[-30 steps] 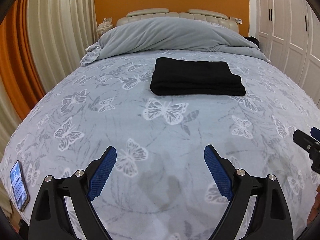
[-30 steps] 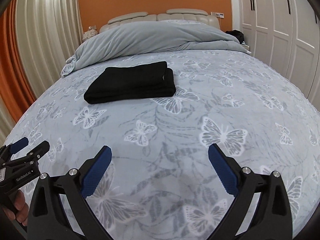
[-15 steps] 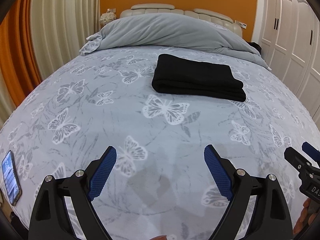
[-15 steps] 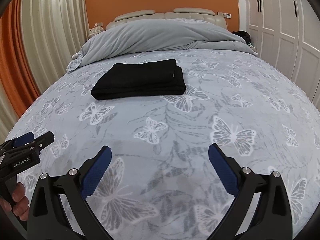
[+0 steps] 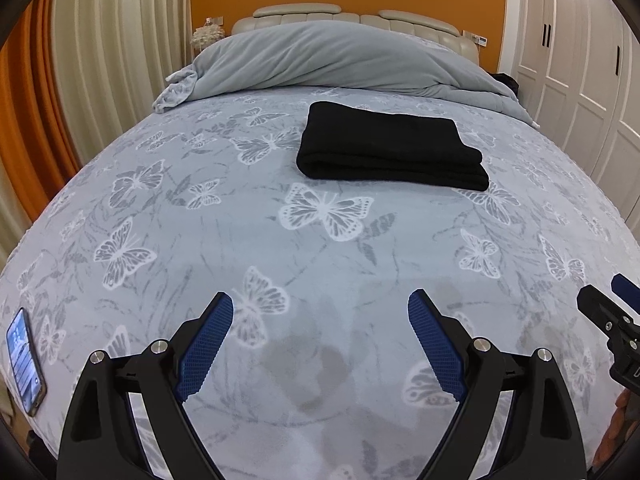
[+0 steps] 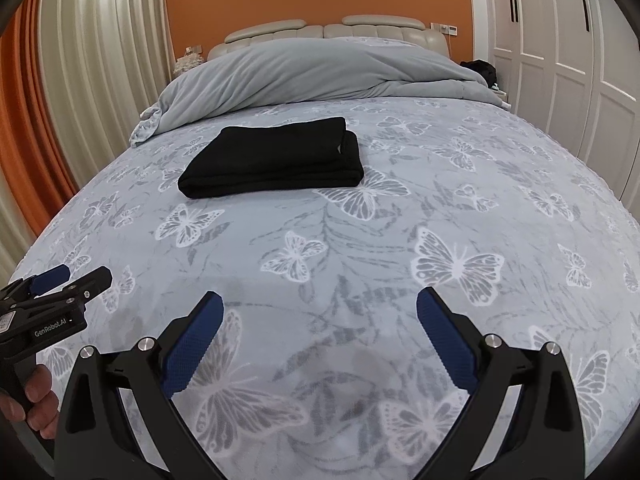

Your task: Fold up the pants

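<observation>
The black pants [image 5: 390, 148] lie folded into a neat rectangle on the butterfly-print bedspread [image 5: 248, 240], toward the far middle of the bed; they also show in the right wrist view [image 6: 276, 158]. My left gripper [image 5: 320, 310] is open and empty, hovering over the near part of the bed, well short of the pants. My right gripper [image 6: 319, 306] is open and empty too, beside it on the right. Each gripper shows at the edge of the other's view, the right one [image 5: 600, 312] and the left one [image 6: 68, 280].
A grey duvet [image 5: 340, 60] is bunched at the headboard. A phone [image 5: 24, 360] lies at the bed's near left edge. Curtains hang on the left, white wardrobe doors [image 5: 580, 60] stand on the right.
Both grippers have drawn back and tilted slightly, so the pants sit a little lower in view. The pants have not moved. Both jaws stay open.
</observation>
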A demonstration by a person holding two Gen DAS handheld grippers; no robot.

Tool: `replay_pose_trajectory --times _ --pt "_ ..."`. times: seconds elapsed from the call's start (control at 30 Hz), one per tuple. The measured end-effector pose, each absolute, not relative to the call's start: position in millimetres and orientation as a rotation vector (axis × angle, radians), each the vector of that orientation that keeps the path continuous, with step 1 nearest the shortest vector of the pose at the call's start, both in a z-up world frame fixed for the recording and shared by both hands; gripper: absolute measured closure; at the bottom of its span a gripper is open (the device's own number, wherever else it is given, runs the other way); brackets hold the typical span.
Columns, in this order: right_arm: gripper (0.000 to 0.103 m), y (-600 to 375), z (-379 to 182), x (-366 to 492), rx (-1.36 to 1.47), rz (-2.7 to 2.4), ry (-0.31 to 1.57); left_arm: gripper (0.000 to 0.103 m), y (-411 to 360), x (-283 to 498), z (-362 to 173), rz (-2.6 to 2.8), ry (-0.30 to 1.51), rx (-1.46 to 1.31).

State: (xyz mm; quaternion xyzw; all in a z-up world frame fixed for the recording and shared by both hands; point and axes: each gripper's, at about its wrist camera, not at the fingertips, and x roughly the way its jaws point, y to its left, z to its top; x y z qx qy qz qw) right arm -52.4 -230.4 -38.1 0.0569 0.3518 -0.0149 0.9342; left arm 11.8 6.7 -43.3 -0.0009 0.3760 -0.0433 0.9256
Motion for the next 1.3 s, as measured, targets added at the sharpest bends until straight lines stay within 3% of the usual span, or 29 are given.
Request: replay_pose_trajectory --times 1.3 --pt "0.008 -226.3 -42.2 -51.2 0.1 -0.008 0.736 0.011 -0.7 4.9 -41.5 -0.062 0.734 0.012"
